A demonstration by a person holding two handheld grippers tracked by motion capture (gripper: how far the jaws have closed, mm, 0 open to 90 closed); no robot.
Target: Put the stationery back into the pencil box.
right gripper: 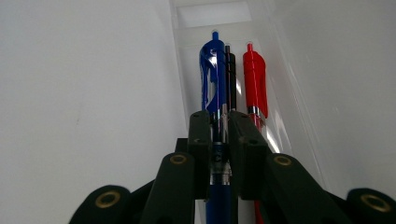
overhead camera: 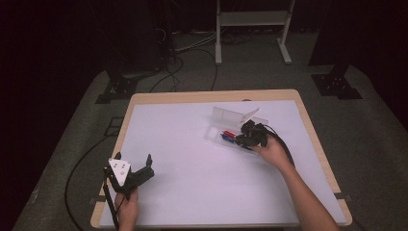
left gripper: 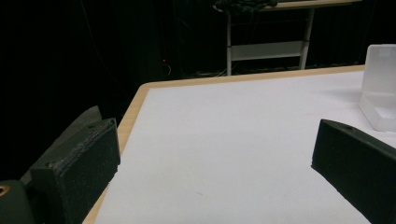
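A clear plastic pen case (overhead camera: 230, 117) lies open on the white table, right of the middle, its lid tipped up. A blue pen (right gripper: 212, 74), a black pen (right gripper: 230, 79) and a red pen (right gripper: 255, 79) lie side by side in its tray (right gripper: 215, 16). My right gripper (right gripper: 219, 119) is shut on the blue pen's barrel, jaws pressed to both sides. In the high view this right gripper (overhead camera: 243, 139) sits low over the tray. My left gripper (overhead camera: 133, 158) rests near the front left corner, open, with nothing between its jaws (left gripper: 217, 140).
The white mat (overhead camera: 192, 144) covers a wooden table whose edge (left gripper: 128, 116) runs close to my left gripper. The case's lid (left gripper: 380, 88) stands at the right of the left gripper view. Cables and a metal stand (overhead camera: 252, 29) are on the floor beyond.
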